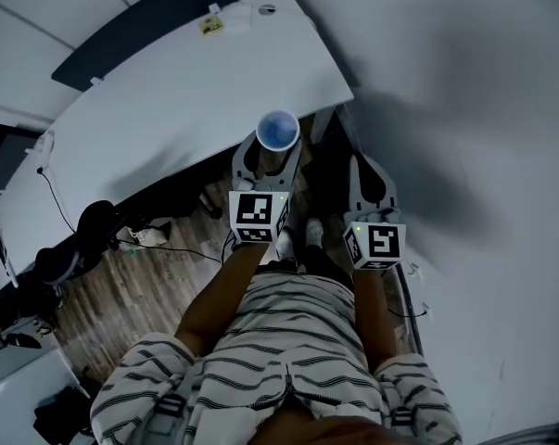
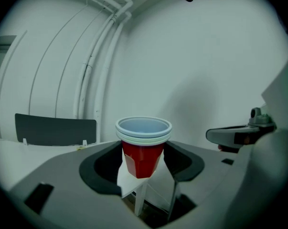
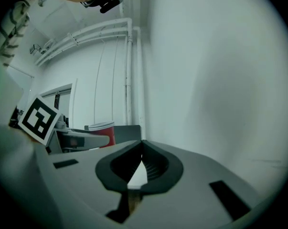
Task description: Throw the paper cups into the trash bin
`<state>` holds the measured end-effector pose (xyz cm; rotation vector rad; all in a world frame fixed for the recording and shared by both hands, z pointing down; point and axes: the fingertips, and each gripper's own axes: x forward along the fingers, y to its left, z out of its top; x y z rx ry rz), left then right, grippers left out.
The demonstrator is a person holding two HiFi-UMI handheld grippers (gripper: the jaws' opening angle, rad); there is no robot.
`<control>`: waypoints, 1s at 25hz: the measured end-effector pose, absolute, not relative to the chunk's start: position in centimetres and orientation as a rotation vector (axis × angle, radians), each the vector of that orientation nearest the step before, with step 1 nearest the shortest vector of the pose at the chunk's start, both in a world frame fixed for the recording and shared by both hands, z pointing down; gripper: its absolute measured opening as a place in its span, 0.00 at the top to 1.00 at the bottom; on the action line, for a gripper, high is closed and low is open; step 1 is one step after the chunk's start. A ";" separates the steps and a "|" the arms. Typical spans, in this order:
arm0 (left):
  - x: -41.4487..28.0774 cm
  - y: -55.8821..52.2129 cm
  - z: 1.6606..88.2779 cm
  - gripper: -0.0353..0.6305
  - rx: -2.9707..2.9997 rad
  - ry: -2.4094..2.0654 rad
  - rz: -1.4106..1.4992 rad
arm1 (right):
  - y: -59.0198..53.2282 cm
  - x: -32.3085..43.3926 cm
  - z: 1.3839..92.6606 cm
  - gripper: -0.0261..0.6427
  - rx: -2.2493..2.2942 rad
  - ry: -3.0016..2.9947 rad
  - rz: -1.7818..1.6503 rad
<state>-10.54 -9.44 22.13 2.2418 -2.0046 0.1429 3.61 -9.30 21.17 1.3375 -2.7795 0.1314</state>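
Observation:
A stack of red paper cups (image 1: 278,130) with a pale blue inside stands upright between the jaws of my left gripper (image 1: 271,152), which is shut on it. In the left gripper view the red cups (image 2: 143,151) sit in my left gripper (image 2: 143,163), rims level and above the jaws. My right gripper (image 1: 366,163) hangs beside it to the right, shut with nothing held. In the right gripper view its jaws (image 3: 142,156) meet at the tip, and the cups (image 3: 103,131) show at the left. No trash bin is in view.
A long white desk (image 1: 168,109) with a dark panel (image 1: 149,24) behind it runs up the left. A white wall (image 1: 483,109) fills the right. Below lie a wooden floor (image 1: 140,281) with cables and a black office chair (image 1: 80,239).

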 end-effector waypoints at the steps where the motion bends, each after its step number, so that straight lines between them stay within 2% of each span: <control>1: -10.1 -9.3 22.1 0.51 2.257 -1.989 0.147 | -9.2 3.8 21.1 0.95 1.348 -2.776 0.130; 16: -1.3 -9.3 21.8 0.51 2.453 -1.754 0.170 | -8.2 10.5 20.3 0.95 1.554 -2.678 0.109; 25: 2.8 -9.6 25.2 0.51 2.499 -1.620 0.251 | -7.8 13.4 22.5 0.95 1.607 -2.619 0.149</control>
